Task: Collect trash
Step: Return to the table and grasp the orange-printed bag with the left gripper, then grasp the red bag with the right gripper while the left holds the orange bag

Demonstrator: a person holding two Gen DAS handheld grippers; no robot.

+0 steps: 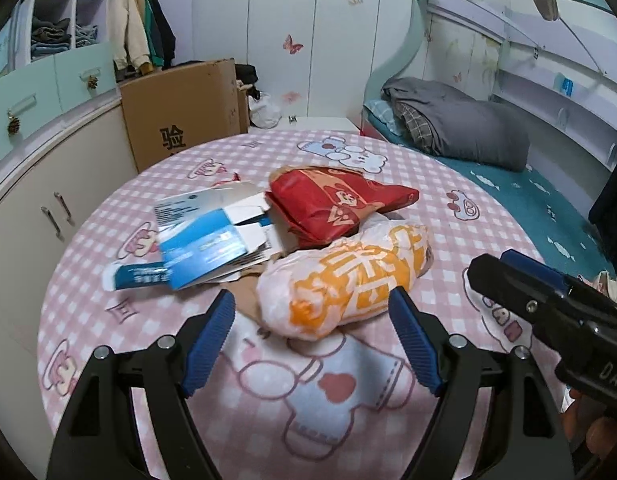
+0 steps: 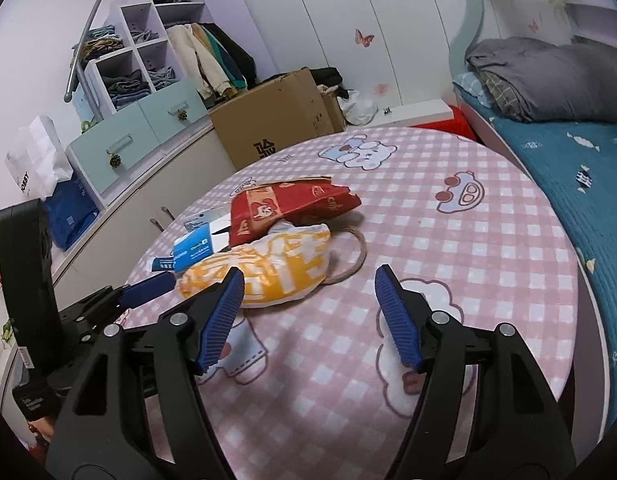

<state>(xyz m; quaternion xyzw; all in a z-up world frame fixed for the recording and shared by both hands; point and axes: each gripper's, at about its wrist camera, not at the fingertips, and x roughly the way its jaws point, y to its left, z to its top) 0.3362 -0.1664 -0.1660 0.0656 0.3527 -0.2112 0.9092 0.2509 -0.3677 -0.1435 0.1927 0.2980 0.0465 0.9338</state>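
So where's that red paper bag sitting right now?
The red paper bag lies on the pink checked table, behind the orange-and-white plastic bag and right of the blue-and-white cartons in the left wrist view.

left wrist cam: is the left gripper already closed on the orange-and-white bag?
No. The left gripper stands open, its blue pads on either side of the near end of the orange-and-white bag with visible gaps, and the bag lies on the table.

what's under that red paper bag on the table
Under the red paper bag lie flattened white-and-blue cartons and, at its near edge, a white-and-orange plastic bag. Anything beneath its middle is covered.
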